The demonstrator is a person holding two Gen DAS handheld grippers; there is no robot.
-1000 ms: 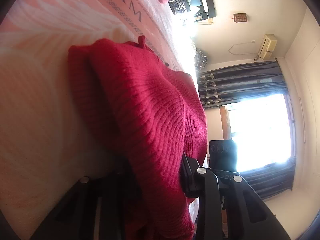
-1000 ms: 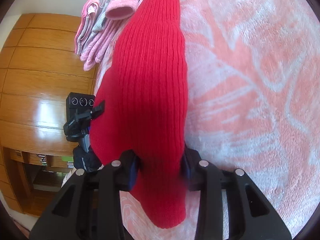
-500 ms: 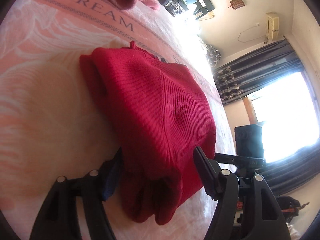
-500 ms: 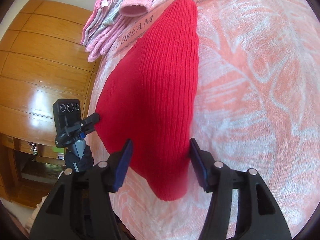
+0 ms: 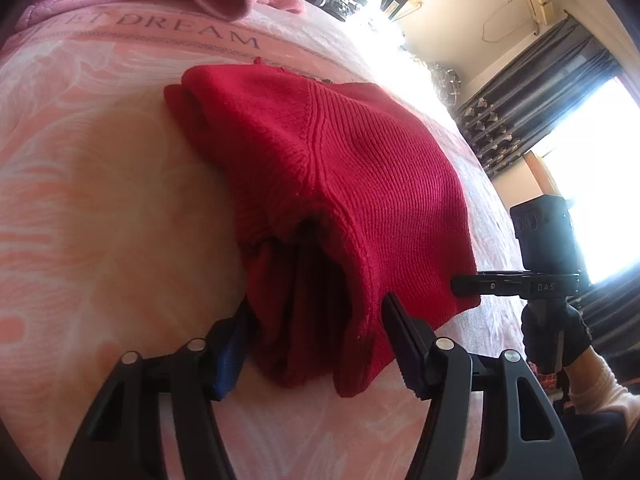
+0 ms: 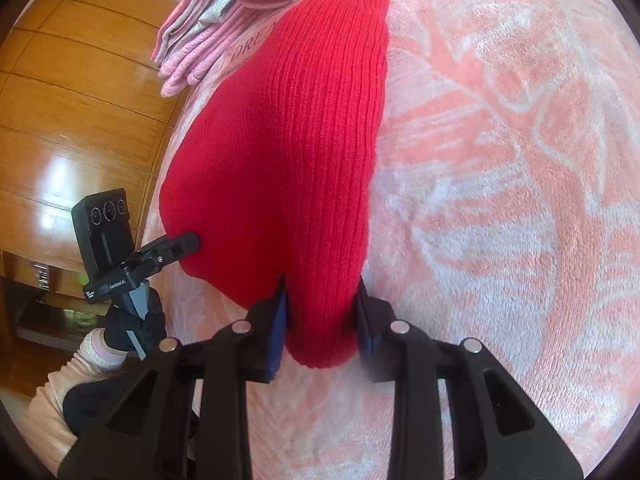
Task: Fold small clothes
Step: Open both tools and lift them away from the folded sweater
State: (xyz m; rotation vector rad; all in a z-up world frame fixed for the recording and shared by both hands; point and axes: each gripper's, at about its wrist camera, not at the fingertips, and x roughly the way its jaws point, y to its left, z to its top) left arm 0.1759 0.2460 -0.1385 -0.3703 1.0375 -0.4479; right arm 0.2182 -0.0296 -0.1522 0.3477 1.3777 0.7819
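A red knit sweater (image 5: 360, 160) lies folded into a thick bundle on the pink blanket (image 5: 100, 200). My left gripper (image 5: 316, 316) stands open, its fingers on either side of the bundle's near end, where folded layers show. In the right wrist view the sweater (image 6: 288, 140) runs away from me as a long ribbed strip. My right gripper (image 6: 322, 296) is shut on its near corner, and the cloth bulges between the pads. Each view shows the other gripper's tip at the sweater's side edge, held by a gloved hand (image 5: 552, 336).
A pile of pink and grey clothes (image 6: 208, 40) sits at the blanket's far end, past the "DREAM" lettering (image 5: 192, 32). A wooden wardrobe (image 6: 80, 100) stands beyond the bed's left side. Dark curtains (image 5: 520, 92) and a bright window are on the other side.
Both grippers let go and the sweater settled flat on the blanket. The left stays open around it. The right opened wide, then closed again on the near corner.
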